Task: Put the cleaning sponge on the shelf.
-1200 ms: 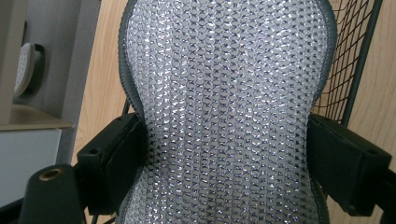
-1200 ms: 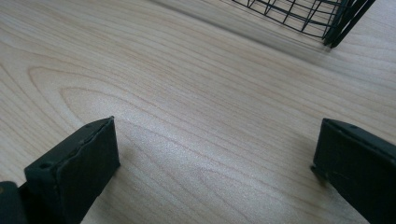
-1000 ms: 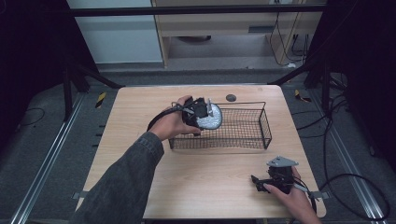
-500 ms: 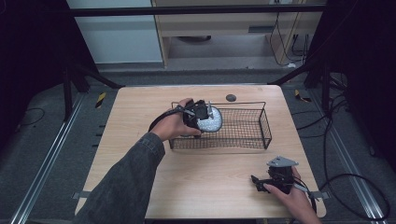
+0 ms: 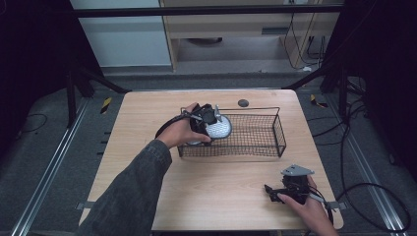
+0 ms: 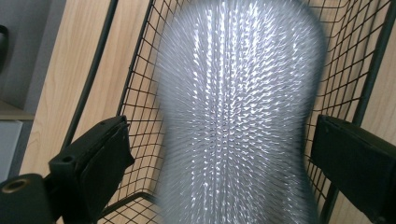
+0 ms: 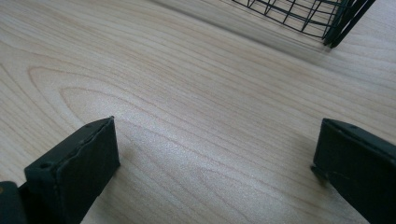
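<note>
Left hand-held gripper (image 5: 212,120) over left end of black wire basket (image 5: 275,130), jaws spread wide. Silvery bristled brush (image 6: 236,116) sits between them — gaps on both sides, no contact visible; whether brush is supported from below, cannot tell. Basket mesh directly beneath and beyond jaws.

Right hand-held gripper (image 5: 275,192) low over bare desk (image 5: 221,182), well apart from basket — jaws wide open, nothing between. Basket corner (image 7: 327,18) ahead of it.
</note>
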